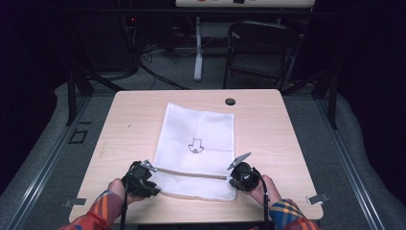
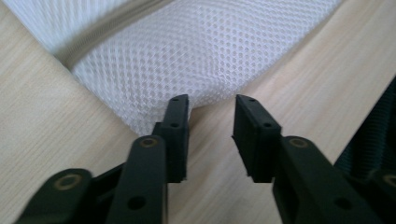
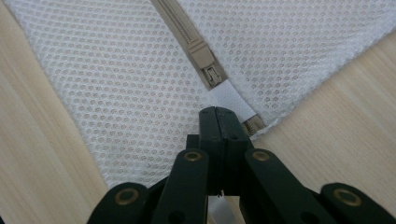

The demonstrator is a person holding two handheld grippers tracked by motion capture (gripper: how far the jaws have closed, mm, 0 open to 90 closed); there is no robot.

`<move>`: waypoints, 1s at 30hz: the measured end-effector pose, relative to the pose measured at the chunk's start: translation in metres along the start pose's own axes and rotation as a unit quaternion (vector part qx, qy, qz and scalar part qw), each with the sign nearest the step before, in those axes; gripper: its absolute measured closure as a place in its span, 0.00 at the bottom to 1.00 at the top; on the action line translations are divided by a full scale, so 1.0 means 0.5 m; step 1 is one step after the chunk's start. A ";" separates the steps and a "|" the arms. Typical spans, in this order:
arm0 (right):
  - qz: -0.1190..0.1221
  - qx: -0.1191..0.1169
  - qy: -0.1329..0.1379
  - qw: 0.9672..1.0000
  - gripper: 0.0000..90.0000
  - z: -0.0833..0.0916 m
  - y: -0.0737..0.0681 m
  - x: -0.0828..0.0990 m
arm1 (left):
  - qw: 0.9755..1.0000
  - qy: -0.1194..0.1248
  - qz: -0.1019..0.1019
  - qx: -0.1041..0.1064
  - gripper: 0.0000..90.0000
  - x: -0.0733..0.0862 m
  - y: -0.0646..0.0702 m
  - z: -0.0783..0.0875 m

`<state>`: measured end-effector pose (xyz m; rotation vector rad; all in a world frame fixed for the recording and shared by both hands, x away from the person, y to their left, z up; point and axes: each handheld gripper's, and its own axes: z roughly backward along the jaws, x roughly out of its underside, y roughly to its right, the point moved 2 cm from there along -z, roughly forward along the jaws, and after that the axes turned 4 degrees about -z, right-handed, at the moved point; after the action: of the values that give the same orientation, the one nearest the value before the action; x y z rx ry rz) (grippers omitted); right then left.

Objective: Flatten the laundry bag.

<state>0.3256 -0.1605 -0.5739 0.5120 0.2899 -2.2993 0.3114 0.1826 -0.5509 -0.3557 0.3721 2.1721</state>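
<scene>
On the wooden bench (image 1: pixel 129 120) lies a white mesh bag (image 1: pixel 198 143). Left hand-held gripper (image 2: pixel 211 116) stands open at its corner; right hand-held gripper (image 3: pixel 219 123) pinches the bag's zipper end.

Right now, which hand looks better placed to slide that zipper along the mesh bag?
Probably the right. The right gripper is shut at the zipper's end, just below the beige zipper slider on the white mesh bag. The left gripper stands open at the bag's corner, gripping nothing.

Mesh bag (image 1: pixel 198 148) lies on table (image 1: pixel 268 124) (centrally).
</scene>
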 end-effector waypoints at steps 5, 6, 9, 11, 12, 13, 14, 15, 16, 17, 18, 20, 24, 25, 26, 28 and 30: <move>0.007 -0.004 -0.008 1.000 0.99 0.002 0.003 -0.001 | 0.999 0.033 -0.010 -0.003 0.48 -0.004 0.010 0.024; 0.006 -0.005 -0.006 1.000 0.95 0.003 0.002 -0.002 | 0.999 0.040 -0.014 -0.007 0.44 -0.006 0.012 0.028; 0.006 -0.005 -0.001 1.000 0.92 0.010 0.004 -0.005 | 0.998 0.056 -0.026 -0.014 0.33 -0.018 0.015 0.032; -0.001 -0.003 0.010 1.000 0.86 0.013 0.005 -0.007 | 0.998 0.058 -0.034 -0.017 0.25 -0.028 0.017 0.029; -0.003 -0.003 0.012 1.000 0.83 0.015 0.007 -0.009 | 0.997 0.058 -0.037 -0.019 0.23 -0.033 0.017 0.027; -0.009 -0.001 0.018 1.000 0.79 0.015 0.008 -0.010 | 0.997 0.062 -0.038 -0.020 0.20 -0.039 0.018 0.025; -0.010 -0.001 0.016 1.000 0.78 0.018 0.011 -0.012 | 0.997 0.066 -0.044 -0.020 0.18 -0.046 0.019 0.024; -0.015 -0.001 0.018 1.000 0.77 0.020 0.013 -0.013 | 0.996 0.070 -0.050 -0.020 0.18 -0.053 0.020 0.022; -0.017 -0.002 0.021 1.000 0.75 0.021 0.015 -0.014 | 0.996 0.073 -0.055 -0.025 0.18 -0.060 0.021 0.020; -0.016 0.000 0.022 1.000 0.74 0.024 0.018 -0.015 | 0.995 0.075 -0.057 -0.024 0.17 -0.067 0.021 0.019; -0.018 -0.002 0.025 1.000 0.74 0.025 0.020 -0.015 | 0.995 0.079 -0.059 -0.026 0.17 -0.075 0.021 0.016; -0.024 0.004 0.031 0.999 0.73 0.027 0.024 -0.017 | 0.994 0.082 -0.065 -0.029 0.17 -0.092 0.021 0.010; -0.023 0.010 0.034 0.999 0.75 0.032 0.027 -0.017 | 0.992 0.090 -0.082 -0.024 0.17 -0.130 0.028 -0.006; -0.024 0.008 0.039 0.999 0.77 0.033 0.027 -0.017 | 0.992 0.091 -0.086 -0.023 0.17 -0.139 0.032 -0.011; -0.022 0.013 0.038 0.999 0.78 0.035 0.029 -0.017 | 0.992 0.091 -0.089 -0.023 0.17 -0.147 0.036 -0.017; -0.025 0.015 0.045 0.999 0.82 0.036 0.030 -0.017 | 0.991 0.087 -0.103 -0.021 0.17 -0.162 0.041 -0.027; -0.027 0.017 0.044 0.999 0.87 0.038 0.032 -0.016 | 0.990 0.087 -0.109 -0.020 0.17 -0.176 0.046 -0.036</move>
<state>0.3369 -0.1733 -0.5544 0.6304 0.3108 -2.3412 0.3451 0.0987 -0.5309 -0.5838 0.3697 1.9427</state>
